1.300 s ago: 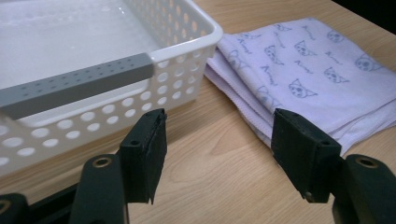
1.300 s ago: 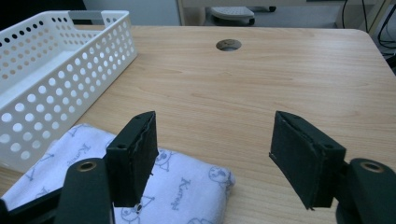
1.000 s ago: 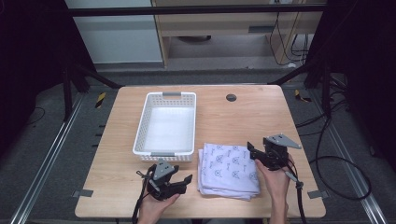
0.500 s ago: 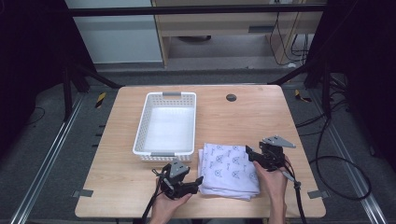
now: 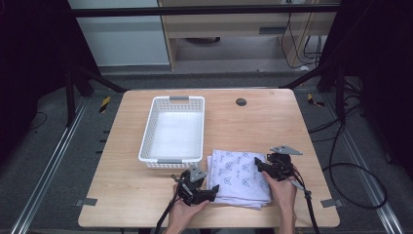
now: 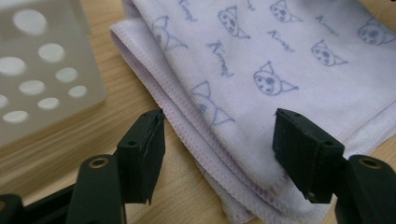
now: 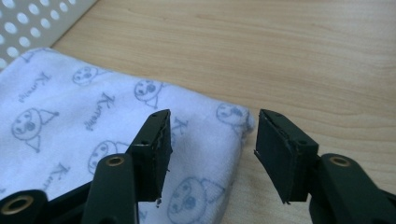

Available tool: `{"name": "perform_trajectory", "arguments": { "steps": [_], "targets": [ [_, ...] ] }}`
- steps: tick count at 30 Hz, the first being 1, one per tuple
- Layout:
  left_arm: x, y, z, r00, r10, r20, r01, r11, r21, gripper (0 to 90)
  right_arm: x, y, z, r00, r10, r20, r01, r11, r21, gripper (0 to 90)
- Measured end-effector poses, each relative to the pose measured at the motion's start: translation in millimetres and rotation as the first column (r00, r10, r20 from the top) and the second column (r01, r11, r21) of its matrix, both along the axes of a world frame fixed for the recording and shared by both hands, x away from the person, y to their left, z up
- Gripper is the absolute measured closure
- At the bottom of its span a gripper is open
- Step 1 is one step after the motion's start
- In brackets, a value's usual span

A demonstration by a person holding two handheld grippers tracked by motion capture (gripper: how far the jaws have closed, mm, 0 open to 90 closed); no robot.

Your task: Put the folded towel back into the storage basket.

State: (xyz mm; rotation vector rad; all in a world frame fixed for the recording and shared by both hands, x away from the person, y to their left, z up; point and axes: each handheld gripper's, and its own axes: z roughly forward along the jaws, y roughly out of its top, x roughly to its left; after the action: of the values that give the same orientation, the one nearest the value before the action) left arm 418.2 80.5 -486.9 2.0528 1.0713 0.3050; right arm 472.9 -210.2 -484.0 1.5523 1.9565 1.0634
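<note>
A folded white cloth (image 5: 241,178) printed with small cat faces lies on the wooden table's near middle. My left gripper (image 5: 213,195) is at its near left corner. In the left gripper view the cloth's stitched edges (image 6: 210,154) lie between the left gripper's (image 6: 219,149) jaws, which have just been opening and do not press on it. My right gripper (image 5: 257,164) is at the cloth's right edge. Its jaws have just been closing around the cloth's corner (image 7: 224,121) in the right gripper (image 7: 212,149) view, with clear gaps at both pads.
A white perforated basket (image 5: 147,139) stands just beyond the cloth to the left, close to my left gripper. A dark round cap (image 5: 240,102) sits in the table's far middle. Cables trail from both grippers over the near edge.
My left gripper has moved right and down to the cloth's near left corner. My right gripper has sunk onto the cloth's right edge, and its jaws stand narrower.
</note>
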Motion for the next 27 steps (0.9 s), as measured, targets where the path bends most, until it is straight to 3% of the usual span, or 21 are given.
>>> {"name": "perform_trajectory", "arguments": {
  "steps": [6, 11, 18, 27],
  "targets": [
    [1.7, -2.8, -8.5, 0.9997, 0.005, -0.023, -0.005, 0.9999, 0.014, 33.8, 2.7, 0.0, -10.0, 0.9996, 0.008, -0.028, -0.008, 1.0, -0.005, 47.9],
    [4.1, -3.6, -11.3, 0.9989, 0.009, -0.047, -0.009, 0.9999, 0.007, 34.0, 3.9, -0.5, -14.9, 0.9991, 0.006, -0.042, -0.005, 1.0, 0.018, 48.8],
    [3.8, -5.7, -11.4, 0.9991, -0.006, -0.042, 0.006, 0.9999, 0.009, 37.6, 7.3, -2.2, -17.6, 0.9974, 0.018, -0.069, -0.015, 0.999, 0.051, 52.9],
    [6.6, -6.7, -9.9, 0.9947, -0.024, -0.1, 0.021, 0.999, -0.038, 56.7, 8.3, -3.0, -17.6, 0.9952, 0.031, -0.093, -0.022, 0.995, 0.096, 63.1]
  ]
}}
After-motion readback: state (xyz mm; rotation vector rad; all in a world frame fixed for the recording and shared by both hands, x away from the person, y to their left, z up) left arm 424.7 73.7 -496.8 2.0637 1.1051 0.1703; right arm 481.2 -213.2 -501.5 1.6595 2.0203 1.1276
